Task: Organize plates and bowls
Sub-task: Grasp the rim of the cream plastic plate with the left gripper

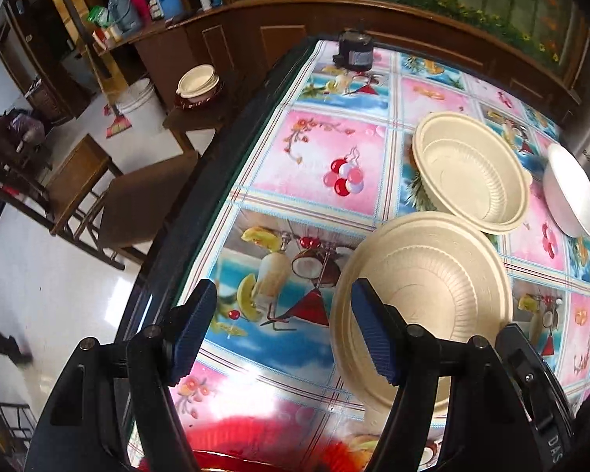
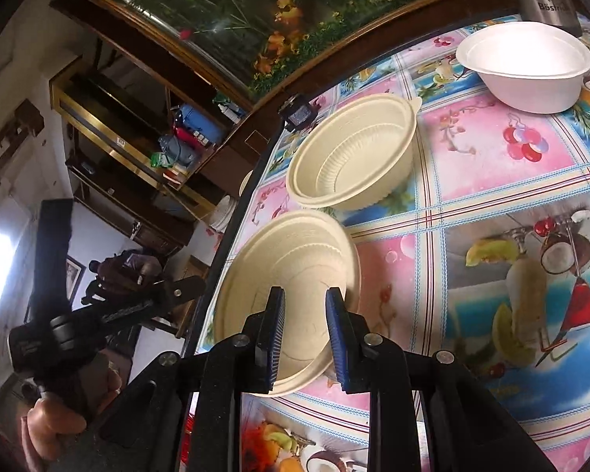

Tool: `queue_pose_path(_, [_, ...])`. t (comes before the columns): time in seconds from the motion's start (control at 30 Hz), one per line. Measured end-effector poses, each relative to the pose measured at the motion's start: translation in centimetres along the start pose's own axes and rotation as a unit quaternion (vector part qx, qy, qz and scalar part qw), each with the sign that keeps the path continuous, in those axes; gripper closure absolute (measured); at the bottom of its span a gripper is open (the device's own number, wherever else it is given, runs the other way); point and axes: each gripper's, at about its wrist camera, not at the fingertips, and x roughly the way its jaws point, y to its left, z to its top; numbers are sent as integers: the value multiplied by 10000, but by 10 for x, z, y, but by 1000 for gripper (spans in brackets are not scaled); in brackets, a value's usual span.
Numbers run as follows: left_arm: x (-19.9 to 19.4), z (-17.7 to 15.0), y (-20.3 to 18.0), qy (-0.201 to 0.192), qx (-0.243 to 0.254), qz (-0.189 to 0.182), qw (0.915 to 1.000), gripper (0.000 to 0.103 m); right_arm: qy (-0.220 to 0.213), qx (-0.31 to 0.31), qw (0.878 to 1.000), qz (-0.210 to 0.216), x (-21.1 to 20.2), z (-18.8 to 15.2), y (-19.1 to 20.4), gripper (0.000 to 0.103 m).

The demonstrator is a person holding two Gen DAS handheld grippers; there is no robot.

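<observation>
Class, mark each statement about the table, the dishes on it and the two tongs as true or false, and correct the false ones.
1. Three dishes sit on the table. True: a cream plate, a cream bowl and a white bowl.
2. The white bowl is stacked inside the cream bowl. False: it stands apart, nearer the far end of the table.
3. The left tongs are clamped on the plate. False: they stand open, with one pad over the plate and the other over the cloth.
4. The tablecloth is plain white. False: it has pink and blue picture squares.
5. The cream bowl stands upright and empty. True.
</observation>
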Motion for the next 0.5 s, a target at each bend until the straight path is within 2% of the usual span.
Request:
queue_pose_path(0.3, [5, 1, -1, 82, -166, 91, 9998, 32, -159, 361, 9991, 152, -16, 1, -13, 79])
queue_pose_path(0.5, [8, 1, -6, 138, -86, 39, 9999, 32, -231, 412, 9989, -33, -19, 5, -18, 77])
